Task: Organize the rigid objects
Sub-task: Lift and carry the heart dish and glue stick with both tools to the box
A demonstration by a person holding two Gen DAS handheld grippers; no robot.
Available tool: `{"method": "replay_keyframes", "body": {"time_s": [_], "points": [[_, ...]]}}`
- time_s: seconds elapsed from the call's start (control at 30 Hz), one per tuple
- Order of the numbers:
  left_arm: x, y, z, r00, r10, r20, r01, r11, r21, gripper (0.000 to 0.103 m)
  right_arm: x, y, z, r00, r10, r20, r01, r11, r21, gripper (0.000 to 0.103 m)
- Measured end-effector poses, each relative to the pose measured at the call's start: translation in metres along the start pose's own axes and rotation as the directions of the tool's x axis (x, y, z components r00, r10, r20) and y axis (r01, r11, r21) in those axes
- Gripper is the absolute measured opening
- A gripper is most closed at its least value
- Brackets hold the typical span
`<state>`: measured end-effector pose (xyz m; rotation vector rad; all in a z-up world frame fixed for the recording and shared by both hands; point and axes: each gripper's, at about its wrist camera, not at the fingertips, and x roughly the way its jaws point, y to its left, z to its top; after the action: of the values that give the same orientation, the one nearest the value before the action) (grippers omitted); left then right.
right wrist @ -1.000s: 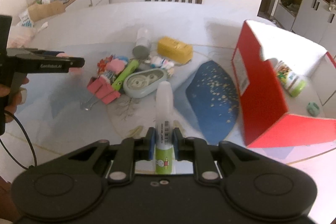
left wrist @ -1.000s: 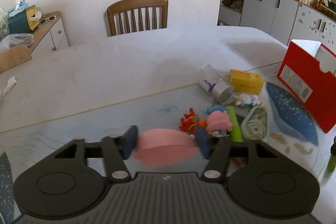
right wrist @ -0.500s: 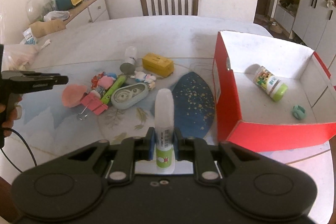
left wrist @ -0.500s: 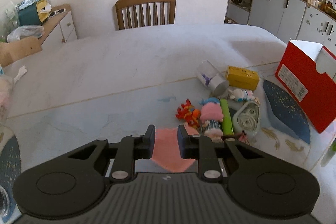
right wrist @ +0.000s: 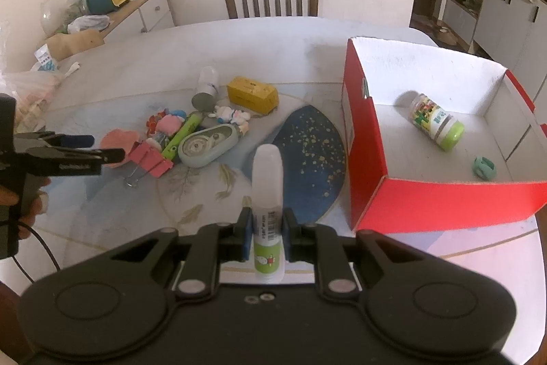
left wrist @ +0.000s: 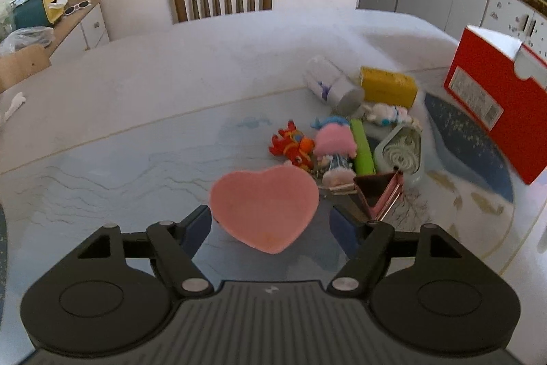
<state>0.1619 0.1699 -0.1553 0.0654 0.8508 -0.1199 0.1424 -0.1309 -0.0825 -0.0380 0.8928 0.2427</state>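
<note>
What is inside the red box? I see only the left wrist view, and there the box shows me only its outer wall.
Observer: A small jar with a green lid lies on its side in the red box.
Operator: Is there anything else in it?
Observer: Yes, a small teal ring-shaped thing lies near the front wall, apart from the jar.
Operator: Do the right tongs hold something?
Observer: The right tongs are shut on a glue bottle, white with a green label. They are in front of the box, not over it.
</note>
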Motion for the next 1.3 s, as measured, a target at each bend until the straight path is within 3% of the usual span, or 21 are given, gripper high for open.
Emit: {"method": "replay_keyframes", "body": {"time_s": [0.3,0.8,1.0,1.3], "points": [[0.021,0.009,0.000,1.000,0.017,0.017,-0.016,0.998,-0.060,0.078,-0.001,0.004,-0.006,0.999,-0.045,-0.012,0.045,0.999,0.017,0.017],[0.025,0.009,-0.001,0.998,0.014,0.065,-0.011,0.999,-0.052,0.078,-0.004,0.004,-0.003,0.997,-0.073,-0.014,0.073,0.997,0.020,0.017],[0.007,0.011,0.006,0.995,0.017,0.098,-0.008,0.996,-0.087,0.077,-0.009,0.001,0.002,0.998,-0.065,0.002,0.065,0.998,0.013,0.017],[-0.043,-0.010,0.040,0.993,0.008,0.119,0.003,0.996,-0.090,0.077,-0.023,-0.024,0.027,0.999,-0.032,0.043,0.031,0.999,0.028,0.017]]}}
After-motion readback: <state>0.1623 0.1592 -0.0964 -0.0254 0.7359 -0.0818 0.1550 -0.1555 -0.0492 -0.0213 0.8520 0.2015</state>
